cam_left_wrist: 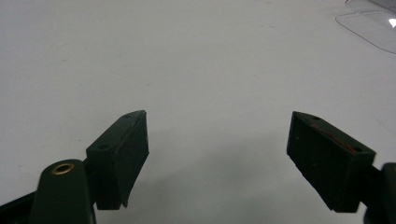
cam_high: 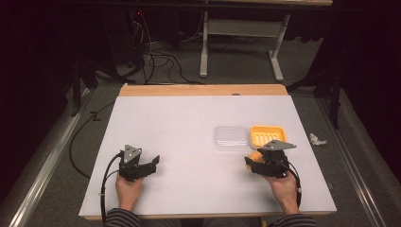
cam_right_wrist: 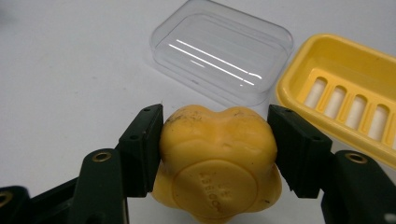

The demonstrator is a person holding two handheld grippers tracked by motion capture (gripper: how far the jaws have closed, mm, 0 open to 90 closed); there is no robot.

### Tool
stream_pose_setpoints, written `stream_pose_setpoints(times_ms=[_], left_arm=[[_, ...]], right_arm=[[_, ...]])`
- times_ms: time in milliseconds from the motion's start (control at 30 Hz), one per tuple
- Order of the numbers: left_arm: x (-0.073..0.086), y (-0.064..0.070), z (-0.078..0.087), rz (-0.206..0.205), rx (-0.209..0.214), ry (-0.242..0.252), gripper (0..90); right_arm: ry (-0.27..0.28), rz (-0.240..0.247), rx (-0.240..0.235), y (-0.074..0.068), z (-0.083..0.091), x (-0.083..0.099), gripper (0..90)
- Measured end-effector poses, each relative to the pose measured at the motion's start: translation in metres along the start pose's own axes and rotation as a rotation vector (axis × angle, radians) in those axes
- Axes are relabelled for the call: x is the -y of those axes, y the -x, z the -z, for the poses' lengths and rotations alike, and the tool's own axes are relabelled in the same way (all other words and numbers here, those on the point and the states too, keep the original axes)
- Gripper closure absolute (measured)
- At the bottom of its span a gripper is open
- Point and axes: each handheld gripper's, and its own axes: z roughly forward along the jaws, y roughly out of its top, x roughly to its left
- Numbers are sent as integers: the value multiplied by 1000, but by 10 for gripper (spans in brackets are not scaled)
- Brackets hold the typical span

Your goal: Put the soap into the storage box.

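- The yellow soap point(cam_right_wrist: 219, 161), a lobed bar with a round embossed stamp on its near face, sat squarely between the fingers point(cam_right_wrist: 142, 149) of the right gripper point(cam_right_wrist: 215, 149); each finger pressed a flank of the bar, so the gripper was clamped on it.
- In the high view the right gripper point(cam_high: 255, 163) and the soap point(cam_high: 255, 155) lay at the right side of the white worktop point(cam_high: 179, 118), held by the person's right hand point(cam_high: 283, 187).
- Just beyond the soap lay a clear plastic lid point(cam_right_wrist: 222, 56), flat on the worktop, and beside it a yellow soap dish point(cam_right_wrist: 345, 93) with a row of slots in its floor; the two sat side by side, edges close or touching.
- The dish point(cam_high: 268, 135) stood directly ahead of the right gripper, near it; the lid point(cam_high: 231, 137) was to its left.
- The left gripper point(cam_left_wrist: 217, 154) had its fingers point(cam_left_wrist: 119, 154) wide apart with bare worktop between them; it point(cam_high: 151, 163) rested at the left side of the worktop, well apart from the soap.
- A corner of the lid point(cam_left_wrist: 371, 30) showed far off in the left gripper view.
- A crumpled white scrap point(cam_high: 317, 139) lay on the floor to the right of the worktop.
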Motion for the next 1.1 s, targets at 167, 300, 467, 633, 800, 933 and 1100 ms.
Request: stream_pose_setpoints(times_ms=[167,300,467,633,800,933,1100], left_arm=[[1,0,0,-11,2,0,214],[1,1,1,-10,5,2,214],[1,1,1,-14,6,1,214],[1,1,1,-13,6,-1,213],[1,1,1,-16,7,0,213],[0,1,0,-6,-1,-2,215],[1,1,0,-5,-2,5,214]], right_arm=[[13,-7,8,6,6,-3,390],[22,-4,26,14,11,-6,390],[30,-9,48,25,17,-9,391],[29,-19,62,31,21,-13,390],[23,-25,74,40,20,-17,390],[24,-39,76,49,18,-21,390],[9,-47,91,56,19,-25,390]])
